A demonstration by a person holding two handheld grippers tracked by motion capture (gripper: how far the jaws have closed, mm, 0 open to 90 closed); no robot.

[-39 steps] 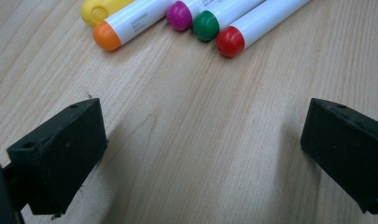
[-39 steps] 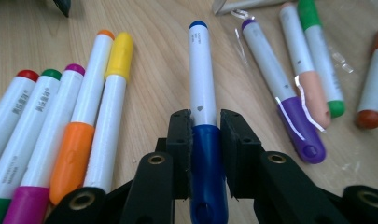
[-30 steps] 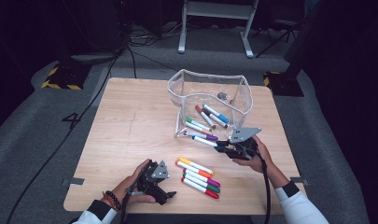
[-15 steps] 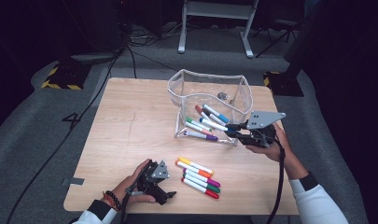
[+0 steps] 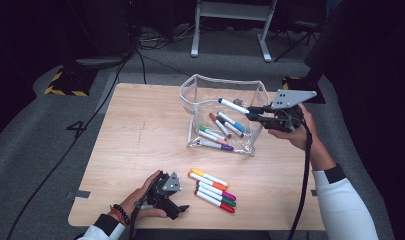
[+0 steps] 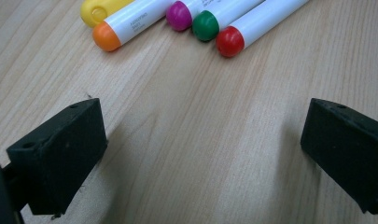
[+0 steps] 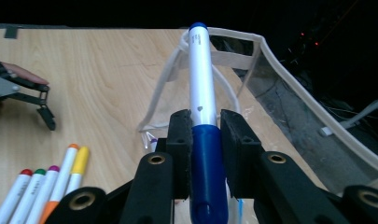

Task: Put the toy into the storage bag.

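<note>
My right gripper [image 5: 255, 113] [image 7: 206, 127] is shut on a white marker with a blue cap [image 5: 234, 106] [image 7: 200, 93], held level above the open top of a clear plastic pouch [image 5: 210, 86] [image 7: 252, 60]. Several markers [image 5: 221, 127] lie inside the pouch. A row of several markers [image 5: 212, 189] [image 6: 177, 18] [image 7: 51, 186] lies on the table near the front. My left gripper [image 5: 177, 205] [image 6: 200, 154] rests low on the table just left of that row, open with bare wood between its jaws.
The wooden table [image 5: 140, 130] has free surface on its left half. Dark floor with cables [image 5: 135, 50] and a metal stand [image 5: 230, 30] lies beyond the far edge.
My right gripper has risen from beside the marker row, carrying the blue-capped marker up and back over the pouch. The left gripper has stayed put.
</note>
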